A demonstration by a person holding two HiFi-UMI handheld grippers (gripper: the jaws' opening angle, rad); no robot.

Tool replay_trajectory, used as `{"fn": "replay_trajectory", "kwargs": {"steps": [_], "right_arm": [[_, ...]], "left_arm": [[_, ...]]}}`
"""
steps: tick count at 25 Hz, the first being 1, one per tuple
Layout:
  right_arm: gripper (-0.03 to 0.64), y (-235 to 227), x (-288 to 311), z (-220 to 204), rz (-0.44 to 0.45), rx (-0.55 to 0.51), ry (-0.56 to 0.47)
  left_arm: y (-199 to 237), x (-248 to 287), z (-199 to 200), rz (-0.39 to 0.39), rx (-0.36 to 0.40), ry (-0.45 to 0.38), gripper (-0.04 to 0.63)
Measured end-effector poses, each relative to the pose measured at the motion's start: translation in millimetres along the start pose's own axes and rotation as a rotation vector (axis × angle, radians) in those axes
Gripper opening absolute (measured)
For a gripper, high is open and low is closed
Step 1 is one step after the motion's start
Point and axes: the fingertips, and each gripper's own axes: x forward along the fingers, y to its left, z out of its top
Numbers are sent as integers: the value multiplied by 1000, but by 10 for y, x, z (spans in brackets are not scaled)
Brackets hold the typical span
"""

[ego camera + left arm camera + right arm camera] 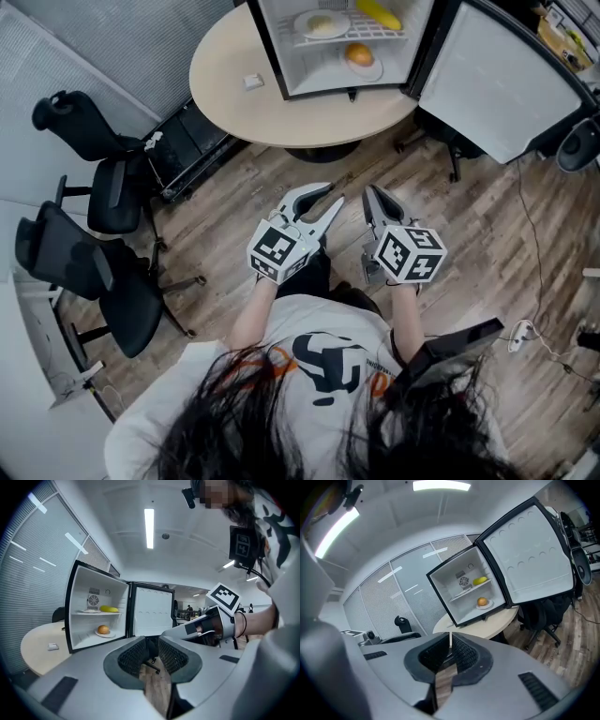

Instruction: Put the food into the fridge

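A small fridge (pixel 281 56) stands open on a round beige table (pixel 234 103), its door (pixel 506 84) swung out to the right. Inside, a banana (pixel 378 13) and a plate with pale food (pixel 322 25) lie on the upper shelf, and an orange (pixel 359 54) sits on a plate below. Both grippers hang over the wood floor, well short of the table. My left gripper (pixel 334 193) is open with nothing between its pads (pixel 133 656). My right gripper (pixel 372 192) is shut and empty. The banana (pixel 480 580) and orange (pixel 482 602) show far off in the right gripper view.
Two black office chairs (pixel 103 187) (pixel 84 272) stand at the left by a low black rack. Another chair (pixel 450 141) sits under the open door. A small white object (pixel 253 82) lies on the table beside the fridge. Cables (pixel 534 328) trail on the floor at the right.
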Motion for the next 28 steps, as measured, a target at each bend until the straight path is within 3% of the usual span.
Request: {"fn": "replay_trajectory", "kwargs": {"steps": [10, 28], "right_arm": [[26, 246, -511, -332, 51, -57, 16], [26, 457, -710, -315, 71, -114, -15]], "left_arm": [[-548, -393, -167, 40, -3, -7, 95], [-671, -686, -72, 79, 13, -55, 95]]}}
